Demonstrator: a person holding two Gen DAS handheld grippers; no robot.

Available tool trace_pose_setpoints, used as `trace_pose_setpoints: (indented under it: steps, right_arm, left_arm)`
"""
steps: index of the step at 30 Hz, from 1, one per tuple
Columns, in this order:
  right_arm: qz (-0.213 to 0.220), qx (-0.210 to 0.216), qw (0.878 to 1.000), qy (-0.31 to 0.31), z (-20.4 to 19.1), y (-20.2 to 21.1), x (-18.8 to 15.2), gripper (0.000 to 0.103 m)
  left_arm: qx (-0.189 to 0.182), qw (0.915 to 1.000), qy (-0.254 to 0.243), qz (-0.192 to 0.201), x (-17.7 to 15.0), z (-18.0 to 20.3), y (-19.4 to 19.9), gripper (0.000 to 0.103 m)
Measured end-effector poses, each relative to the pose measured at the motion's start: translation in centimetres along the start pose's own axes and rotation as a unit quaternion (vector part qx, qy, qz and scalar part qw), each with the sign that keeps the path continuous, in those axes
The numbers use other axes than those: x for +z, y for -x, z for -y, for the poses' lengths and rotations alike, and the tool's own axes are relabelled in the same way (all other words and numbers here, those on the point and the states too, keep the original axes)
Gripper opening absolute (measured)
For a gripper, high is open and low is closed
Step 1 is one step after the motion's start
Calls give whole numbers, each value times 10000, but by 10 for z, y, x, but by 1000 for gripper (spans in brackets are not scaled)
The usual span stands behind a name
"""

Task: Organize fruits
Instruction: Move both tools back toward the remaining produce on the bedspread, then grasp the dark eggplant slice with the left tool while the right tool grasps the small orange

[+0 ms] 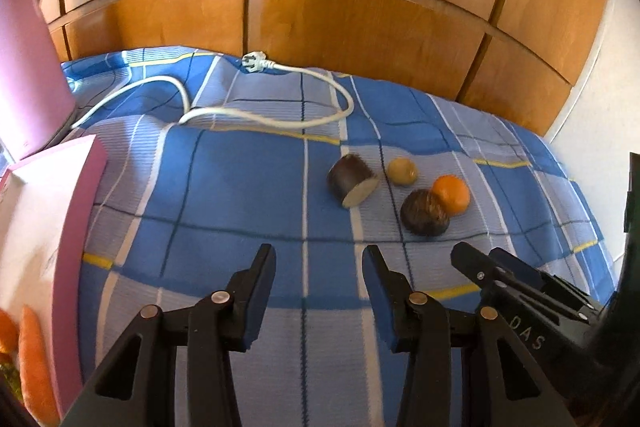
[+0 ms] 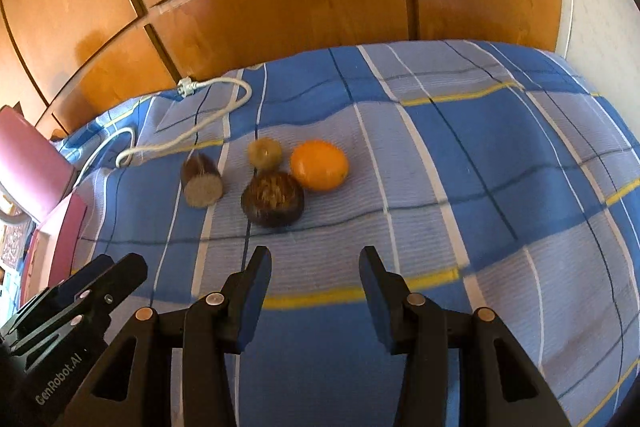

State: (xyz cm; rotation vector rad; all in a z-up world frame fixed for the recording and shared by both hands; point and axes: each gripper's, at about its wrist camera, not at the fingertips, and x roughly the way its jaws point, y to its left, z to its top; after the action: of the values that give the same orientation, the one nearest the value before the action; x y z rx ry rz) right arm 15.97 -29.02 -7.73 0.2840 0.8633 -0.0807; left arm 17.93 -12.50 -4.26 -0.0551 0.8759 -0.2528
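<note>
Far left: pink box (image 1: 60, 227), lid raised; a carrot (image 1: 34, 359) and something orange show at its near corner, contents otherwise out of view. Judgement: sorting is partly done at most, since four pieces lie loose on the blue checked bedspread (image 1: 240, 187).

My left gripper (image 1: 319, 259) hangs over bare cloth, fingers spread, holding nothing. The loose pieces sit ahead and to its right, well apart from the tips.

Cluster, left to right: a dark cut piece with a pale face (image 2: 201, 179), standing a little off from the rest; a dark brown round fruit (image 2: 273, 199), nearest to me; a small tan fruit (image 2: 264, 151) just behind it; an orange (image 2: 319, 165) touching the brown one's right shoulder.

My right gripper (image 2: 315, 261) is also spread and empty. The brown fruit lies just ahead, slightly left of the gap. Likely first pick.

A white power cord (image 1: 260, 111) loops behind the fruit, apart from it.
</note>
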Motion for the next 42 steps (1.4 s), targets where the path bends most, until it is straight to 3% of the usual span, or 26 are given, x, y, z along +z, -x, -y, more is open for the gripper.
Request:
trace_pose_setpoints:
  steps: [15,26,27,31,32,33,42]
  right_arm:
    - [196,15,9997,-176,2,-25,45,47]
    - [80,-47,9998,-191,4,-50,49,43]
    - [68,-20,9998,-172,4,-51,49,38]
    - [72,16,9999,-137,3,-53,49,37]
    - [78,11,9999,-104,3,-52,49,37]
    - [82,29,9999,-78,3,-52,49,37]
    - [132,-61,9999,-71,11,-29,38,37]
  left_arm:
    - [-160,9991,378,60,41,10,-34,47]
    - [-220,9978,622,-23,50,9,-64,51]
    - [-218,9977,643,-49,51,9,-67,51]
    - [-486,9951,826,-235,49,4,-83,48]
    - [-518,9950,821,-217,49,3,-83,39]
    - [-552,9952,773,-218,48,4,-83,37]
    - [-523,9957,726,-255,16,-12,-51,36]
